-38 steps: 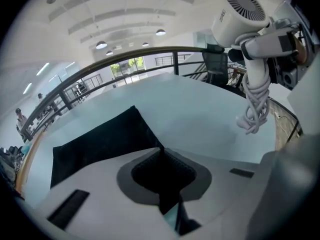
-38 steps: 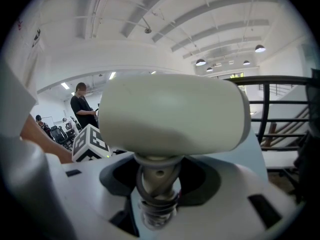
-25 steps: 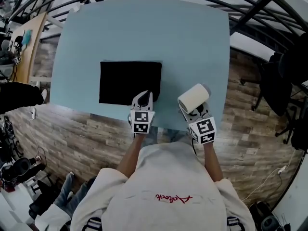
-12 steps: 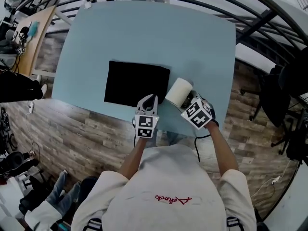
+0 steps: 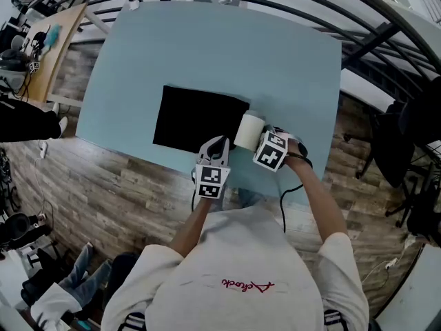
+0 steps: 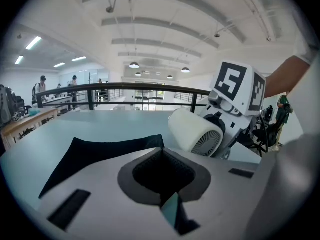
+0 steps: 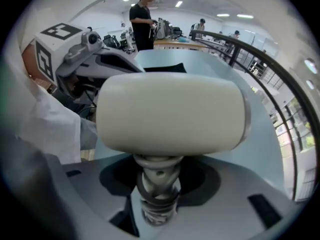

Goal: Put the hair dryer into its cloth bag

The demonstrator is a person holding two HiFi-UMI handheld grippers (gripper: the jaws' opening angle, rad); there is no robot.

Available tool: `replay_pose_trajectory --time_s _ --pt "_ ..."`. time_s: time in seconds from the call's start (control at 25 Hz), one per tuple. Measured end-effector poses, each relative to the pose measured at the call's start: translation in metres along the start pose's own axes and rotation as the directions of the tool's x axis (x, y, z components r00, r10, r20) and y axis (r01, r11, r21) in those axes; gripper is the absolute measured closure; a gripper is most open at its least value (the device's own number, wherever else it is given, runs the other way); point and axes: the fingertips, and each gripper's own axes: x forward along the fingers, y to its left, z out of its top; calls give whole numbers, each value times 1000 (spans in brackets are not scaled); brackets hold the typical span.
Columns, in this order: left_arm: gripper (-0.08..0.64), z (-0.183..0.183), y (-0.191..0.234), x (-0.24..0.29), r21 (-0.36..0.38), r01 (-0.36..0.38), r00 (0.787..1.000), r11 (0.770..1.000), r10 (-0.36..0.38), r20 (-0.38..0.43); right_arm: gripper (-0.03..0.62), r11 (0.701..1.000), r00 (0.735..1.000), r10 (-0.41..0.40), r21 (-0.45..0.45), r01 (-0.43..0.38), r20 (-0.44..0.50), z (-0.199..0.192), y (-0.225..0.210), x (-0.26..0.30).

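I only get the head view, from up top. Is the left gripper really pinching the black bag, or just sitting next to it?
Observer: It's pinching. In the left gripper view the left gripper has its jaws together on the cloth bag, whose edge lifts off the table.
Operator: What bit of the dryer does the other one squeeze?
Observer: The right gripper view shows the right gripper clamped on the hair dryer by its handle.
Operator: Does its end have holes?
Observer: Yes, the left gripper view shows a round slotted grille.

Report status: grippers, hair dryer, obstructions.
Left gripper shut on cloth bag corner. Right gripper shut on hair dryer handle. Dryer at bag's right edge, not yet inside. Nothing in the way.
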Motion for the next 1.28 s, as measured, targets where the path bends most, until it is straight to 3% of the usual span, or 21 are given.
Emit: replay_pose_trajectory --time_s 0.36,0.56,1.28 --pt "545 0 -3 -4 5 12 1000 1000 -12 11 377 992 979 111 -33 -118 -172 -11 16 30" --pt "545 -2 -8 -4 20 31 1000 999 -31 5 377 983 952 175 -15 -185 -253 -22 25 42" --pt "545 -2 -16 -9 23 79 997 997 -79 7 376 977 941 197 -27 -212 -275 10 13 57"
